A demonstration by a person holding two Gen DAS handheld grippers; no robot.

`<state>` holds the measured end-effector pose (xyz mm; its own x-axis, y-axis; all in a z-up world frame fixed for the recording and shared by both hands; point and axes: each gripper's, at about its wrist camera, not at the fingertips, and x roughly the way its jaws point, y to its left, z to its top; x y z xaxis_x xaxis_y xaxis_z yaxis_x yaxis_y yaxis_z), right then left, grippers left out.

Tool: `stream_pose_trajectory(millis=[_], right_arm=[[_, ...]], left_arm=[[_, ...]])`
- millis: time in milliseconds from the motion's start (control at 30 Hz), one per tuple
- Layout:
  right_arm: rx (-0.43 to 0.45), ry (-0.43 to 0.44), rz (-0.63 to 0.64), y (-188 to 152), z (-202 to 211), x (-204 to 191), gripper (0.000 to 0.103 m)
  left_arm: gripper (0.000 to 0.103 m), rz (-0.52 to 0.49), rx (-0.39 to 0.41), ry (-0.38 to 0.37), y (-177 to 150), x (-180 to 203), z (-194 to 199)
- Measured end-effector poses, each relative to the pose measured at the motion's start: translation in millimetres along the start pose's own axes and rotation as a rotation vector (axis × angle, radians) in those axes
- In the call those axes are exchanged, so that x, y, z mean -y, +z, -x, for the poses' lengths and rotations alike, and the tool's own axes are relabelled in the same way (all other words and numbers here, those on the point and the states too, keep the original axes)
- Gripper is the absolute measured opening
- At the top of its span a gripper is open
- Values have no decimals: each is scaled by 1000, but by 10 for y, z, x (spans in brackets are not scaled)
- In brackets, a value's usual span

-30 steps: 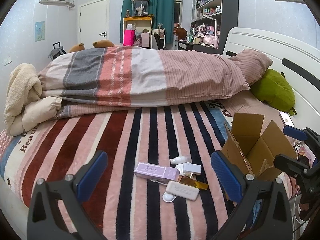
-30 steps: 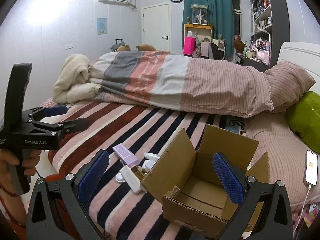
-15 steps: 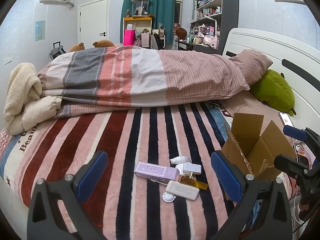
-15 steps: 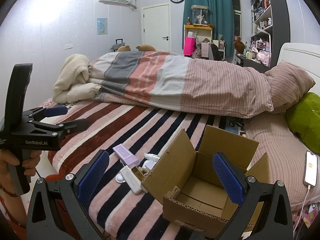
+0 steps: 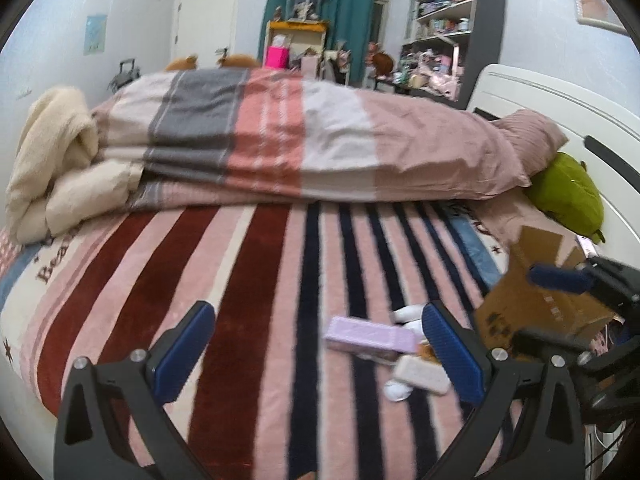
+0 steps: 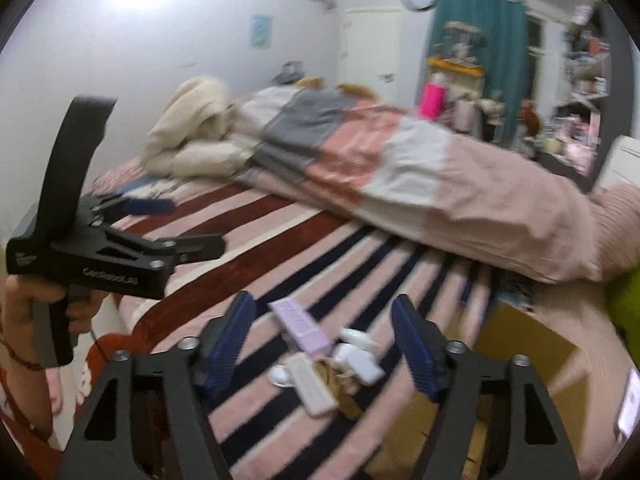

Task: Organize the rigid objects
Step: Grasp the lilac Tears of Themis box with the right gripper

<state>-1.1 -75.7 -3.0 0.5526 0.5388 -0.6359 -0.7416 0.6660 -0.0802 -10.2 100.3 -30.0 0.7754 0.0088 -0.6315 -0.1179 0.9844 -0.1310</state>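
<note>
A small heap of rigid items lies on the striped blanket: a lilac box [image 5: 368,336] [image 6: 301,325], a white bar-shaped case [image 5: 421,374] [image 6: 312,385], a small white bottle [image 5: 406,313] [image 6: 357,335], a white device [image 6: 362,362] and an amber item [image 6: 340,380]. An open cardboard box [image 5: 544,312] [image 6: 520,344] stands right of them. My left gripper [image 5: 316,352] is open and empty, above the blanket left of the heap. My right gripper [image 6: 326,344] is open and empty, over the heap; it also shows in the left wrist view [image 5: 560,280].
A folded striped duvet [image 5: 304,140] and a cream blanket [image 5: 56,160] lie across the far side of the bed. A green plush [image 5: 568,192] and a phone [image 6: 630,400] lie by the headboard on the right. The left gripper shows at the bed's left edge [image 6: 132,240].
Both grippers have swung left. The right gripper has moved from over the cardboard box to over the heap, its jaws narrower. The heap now sits under the left gripper's right finger.
</note>
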Motion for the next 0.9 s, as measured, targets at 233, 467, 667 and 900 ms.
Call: stream_pose_trajectory(millis=[233,467,667,900], right_arm=[[-266,124,40,-108,-1346,-133,61],[-451,102,34,-405,-2107,187,62],[-471,104,32,-411,-2135,160,32],[-317,114,66,52,-1512,-49,32]], left_arm=[[102,64,-51,59,-280,-638,-330],[102,77,-87,37,-456,-883,-516],[102,97,-131,-56,-412,-887,-626],[102,7,-92,-336,116,-426,-502]])
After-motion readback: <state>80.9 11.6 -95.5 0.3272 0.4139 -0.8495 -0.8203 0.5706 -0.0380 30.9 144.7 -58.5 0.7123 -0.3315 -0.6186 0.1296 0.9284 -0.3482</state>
